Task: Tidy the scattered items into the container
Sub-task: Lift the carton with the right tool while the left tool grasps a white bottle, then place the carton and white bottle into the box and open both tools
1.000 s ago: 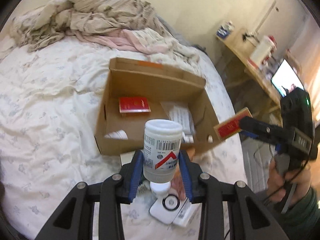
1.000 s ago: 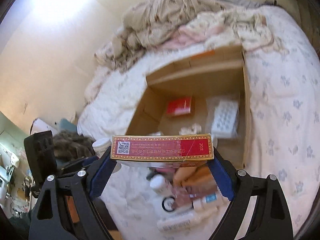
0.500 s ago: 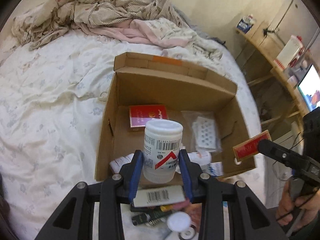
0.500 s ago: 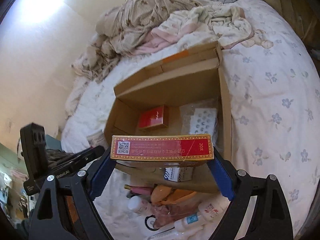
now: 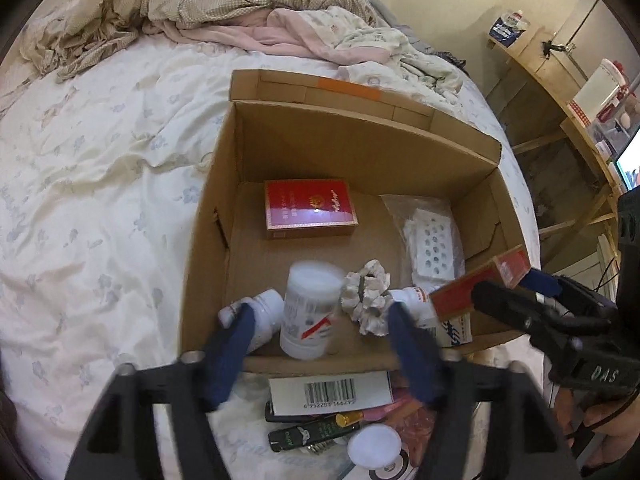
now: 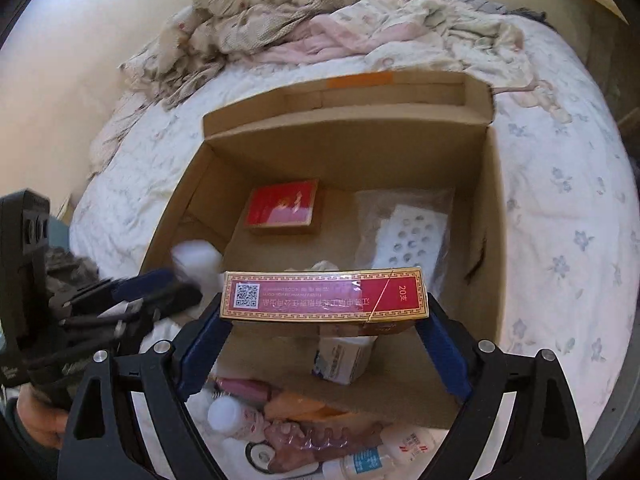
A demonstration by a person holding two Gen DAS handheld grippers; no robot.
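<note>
An open cardboard box sits on the bed. My left gripper hangs over its near edge with jaws opening. The white pill bottle is blurred between the blue pads, touching neither. My right gripper is shut on a long red and gold carton, held above the box's near right part. Inside lie a red pack, a bagged blister sheet, a crumpled scrunchie, a second white bottle and a small white box.
Scattered items lie on the floral sheet in front of the box: a barcoded white box, a dark tube, a white cap, small bottles and pink packets. Rumpled bedding lies behind. A wooden desk stands right.
Both grippers have come forward and down over the box. The left jaws have spread and let go of the white pill bottle, which now drops into the box. The right still grips the carton.
</note>
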